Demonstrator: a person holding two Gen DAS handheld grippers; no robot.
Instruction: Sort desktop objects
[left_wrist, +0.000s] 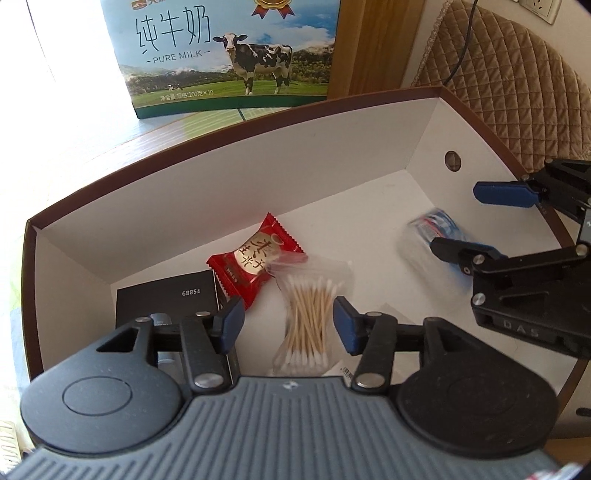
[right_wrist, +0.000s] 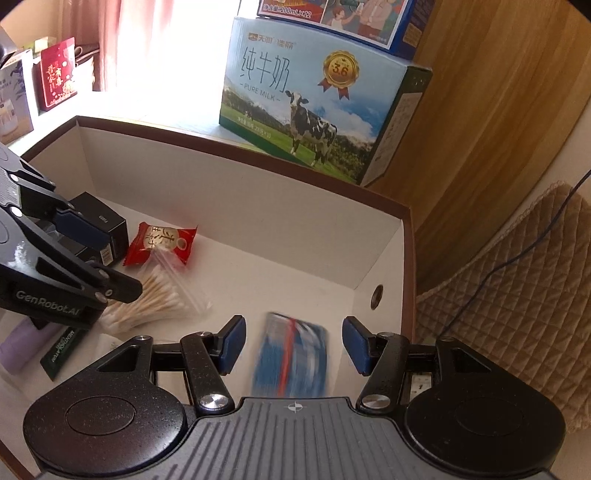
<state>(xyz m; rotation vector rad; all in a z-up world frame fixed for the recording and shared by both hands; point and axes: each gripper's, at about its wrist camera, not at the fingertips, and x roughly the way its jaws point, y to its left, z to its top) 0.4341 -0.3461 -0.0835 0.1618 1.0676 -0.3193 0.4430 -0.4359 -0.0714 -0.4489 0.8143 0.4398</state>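
A white-lined box with a brown rim (left_wrist: 258, 118) (right_wrist: 258, 155) holds the sorted items. Inside lie a red candy packet (left_wrist: 255, 258) (right_wrist: 159, 240), a clear bag of cotton swabs (left_wrist: 310, 314) (right_wrist: 155, 295) and a black carton (left_wrist: 166, 306) (right_wrist: 107, 225). My left gripper (left_wrist: 290, 325) (right_wrist: 125, 262) hangs open just above the swab bag, holding nothing. My right gripper (right_wrist: 295, 343) (left_wrist: 456, 218) is open over the box's right end. A blue packet (right_wrist: 291, 354) (left_wrist: 432, 229) shows blurred below and between its fingers, which do not touch it.
A milk carton with a cow picture (left_wrist: 229, 55) (right_wrist: 314, 107) stands behind the box. A quilted tan cushion (left_wrist: 517, 85) (right_wrist: 517, 295) and a cable lie to the right. At the box's near left are a dark green pack (right_wrist: 61, 350) and a lilac item (right_wrist: 18, 343).
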